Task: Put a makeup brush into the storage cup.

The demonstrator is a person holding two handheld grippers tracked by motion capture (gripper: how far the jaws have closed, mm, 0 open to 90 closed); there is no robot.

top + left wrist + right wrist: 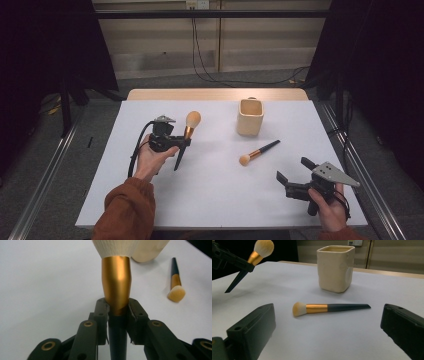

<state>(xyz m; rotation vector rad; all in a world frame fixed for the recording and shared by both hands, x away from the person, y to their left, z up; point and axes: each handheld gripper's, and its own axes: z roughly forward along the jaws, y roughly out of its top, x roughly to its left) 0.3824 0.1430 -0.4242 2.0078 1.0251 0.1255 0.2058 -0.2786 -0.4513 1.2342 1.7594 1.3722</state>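
My left gripper [176,141] is shut on a large makeup brush [187,131] with a gold ferrule [116,285], a pale round head and a dark handle. It holds the brush above the table, head up and away, handle tip pointing down. A smaller brush [259,152] of the same colours lies flat on the white tabletop, right of centre; it also lies between my right gripper's jaws in the distance [329,308]. A cream square cup [249,117] stands upright behind it [335,268]. My right gripper [295,174] hovers open near the table's front right, empty.
The white tabletop [215,195] has a wooden strip along its far edge. Metal rails run along both sides of the table. Black curtains hang left and right, and cables trail on the floor behind.
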